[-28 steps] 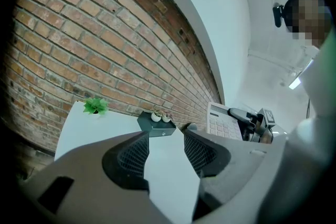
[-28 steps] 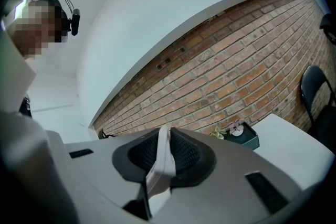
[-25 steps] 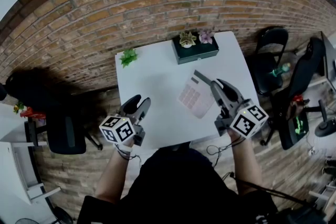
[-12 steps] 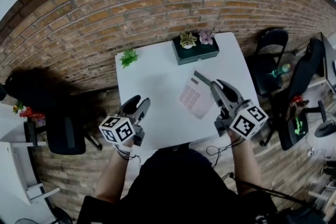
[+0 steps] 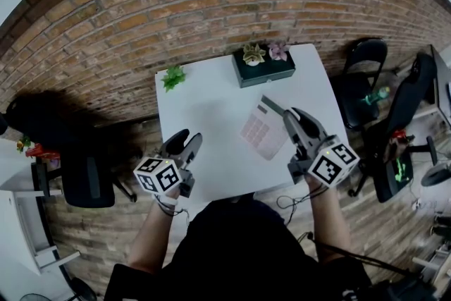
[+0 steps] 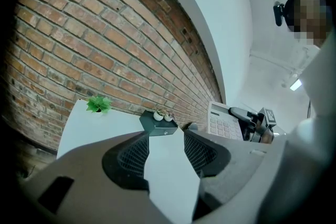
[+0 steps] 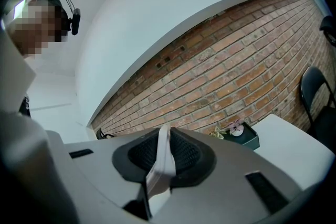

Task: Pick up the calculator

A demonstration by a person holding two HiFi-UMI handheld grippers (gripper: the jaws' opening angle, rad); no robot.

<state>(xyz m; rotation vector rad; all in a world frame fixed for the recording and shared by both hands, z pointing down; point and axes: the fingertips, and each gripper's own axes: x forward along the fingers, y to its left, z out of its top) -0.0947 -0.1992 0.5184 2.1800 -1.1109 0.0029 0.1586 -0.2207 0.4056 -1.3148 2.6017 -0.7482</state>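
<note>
We are seeing the calculator (image 5: 262,130) over the right half of the white desk (image 5: 204,109), and it is looking raised and tipped rather than lying flat, though we are not making out the gap under it for certain. Its long axis is running away from us, display end toward the far edge and key end toward the near edge. The whole slab is reaching leftward from the right hand-held gripper (image 5: 289,116), which is pinching it on its right long edge, up near the display end. In the right gripper view the pads are pressing on a thin white slab seen edge-on, so we are reading that as a firm pinch.

The left hand-held gripper (image 5: 189,136) is hovering by the near left edge of the desk, well apart from the calculator, which is lying to its right. Its jaws are standing spread, with only bare desk showing between them.

We are judging the pick-up as nearly done. Since the grip is sitting on one edge, most of the calculator is hanging out to the left of the jaws, and it could be swinging down there.

Farther out, a dark planter box (image 5: 262,67) is sitting at the far edge and a small green plant (image 5: 173,76) at the far left corner, both clear of the calculator.
</note>
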